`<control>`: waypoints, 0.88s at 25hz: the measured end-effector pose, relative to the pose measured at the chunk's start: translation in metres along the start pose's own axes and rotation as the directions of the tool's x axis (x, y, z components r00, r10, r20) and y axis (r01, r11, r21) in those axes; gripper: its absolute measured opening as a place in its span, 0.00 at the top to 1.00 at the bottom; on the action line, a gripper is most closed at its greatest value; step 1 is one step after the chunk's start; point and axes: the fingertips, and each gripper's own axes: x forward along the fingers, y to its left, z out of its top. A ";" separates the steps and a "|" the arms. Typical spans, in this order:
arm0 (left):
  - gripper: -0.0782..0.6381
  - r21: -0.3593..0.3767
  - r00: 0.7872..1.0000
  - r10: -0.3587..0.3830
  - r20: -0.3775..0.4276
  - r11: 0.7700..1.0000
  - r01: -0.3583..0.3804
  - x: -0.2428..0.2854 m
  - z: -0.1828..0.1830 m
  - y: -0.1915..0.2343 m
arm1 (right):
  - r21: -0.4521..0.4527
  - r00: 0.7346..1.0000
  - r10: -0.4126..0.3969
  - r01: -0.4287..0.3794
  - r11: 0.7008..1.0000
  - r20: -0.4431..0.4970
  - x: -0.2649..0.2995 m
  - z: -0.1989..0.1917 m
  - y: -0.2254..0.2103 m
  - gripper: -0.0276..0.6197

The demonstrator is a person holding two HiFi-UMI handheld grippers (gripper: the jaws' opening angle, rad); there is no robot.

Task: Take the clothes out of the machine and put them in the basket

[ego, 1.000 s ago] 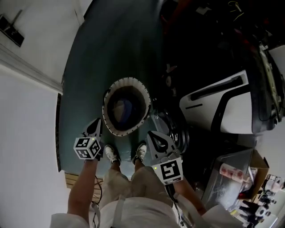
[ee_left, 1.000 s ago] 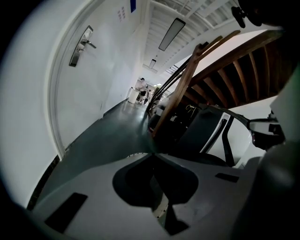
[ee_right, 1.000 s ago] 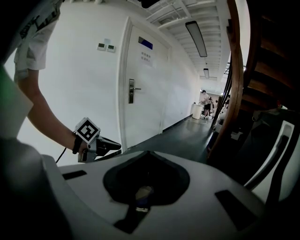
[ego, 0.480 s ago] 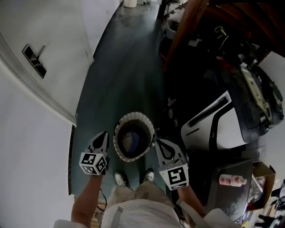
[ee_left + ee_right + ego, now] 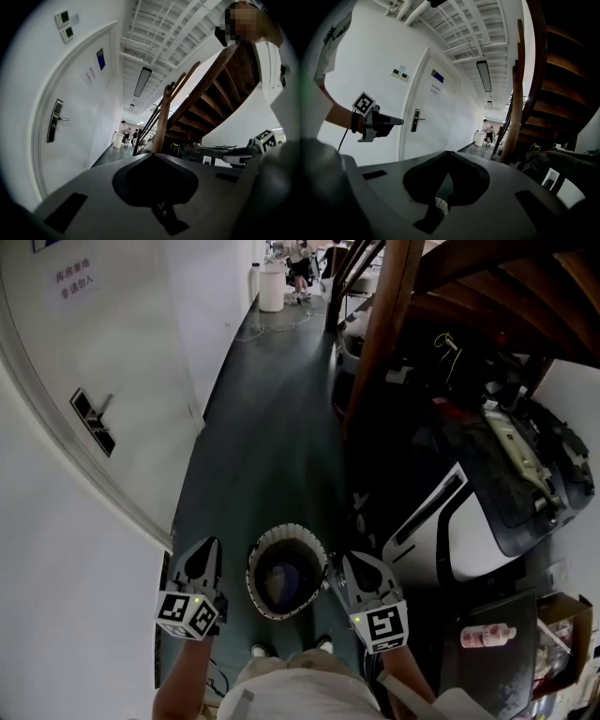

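A round white-rimmed basket (image 5: 281,532) stands on the dark floor just ahead of the person's feet, with dark and bluish clothes (image 5: 278,583) lying inside. The white and black machine (image 5: 450,521) sits to its right. My left gripper (image 5: 209,544) is held up left of the basket, its jaws together and nothing between them; it also shows in the right gripper view (image 5: 396,121). My right gripper (image 5: 340,558) is held up right of the basket, jaws meeting at the tip and holding nothing. A bit of the basket's rim (image 5: 439,204) shows below the right jaws.
A white wall with a door and its handle (image 5: 94,418) runs along the left. A wooden staircase (image 5: 394,315) rises over the machine side. A pink bottle (image 5: 483,637) lies on a box at lower right. People and a white bin (image 5: 272,287) are far down the corridor.
Both grippers have risen, and the head view has lifted with them. The basket now looks smaller and farther below, and more of the corridor shows. The jaws stayed together.
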 end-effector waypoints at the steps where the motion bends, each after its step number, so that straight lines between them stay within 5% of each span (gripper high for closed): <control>1: 0.87 -0.005 1.000 0.004 0.030 1.000 -0.004 -0.005 0.012 -0.002 | 0.003 1.000 -0.012 0.012 1.000 0.008 -0.004 0.003 -0.005 0.94; 9: 0.87 -0.003 0.983 0.020 0.183 1.000 -0.019 -0.040 0.078 -0.022 | 0.002 0.994 -0.087 0.087 0.996 0.060 -0.038 0.024 -0.039 0.94; 22: 0.87 0.000 0.946 0.060 0.318 0.998 -0.063 -0.080 0.120 -0.046 | -0.034 0.985 -0.119 0.124 0.992 0.128 -0.066 0.048 -0.066 0.94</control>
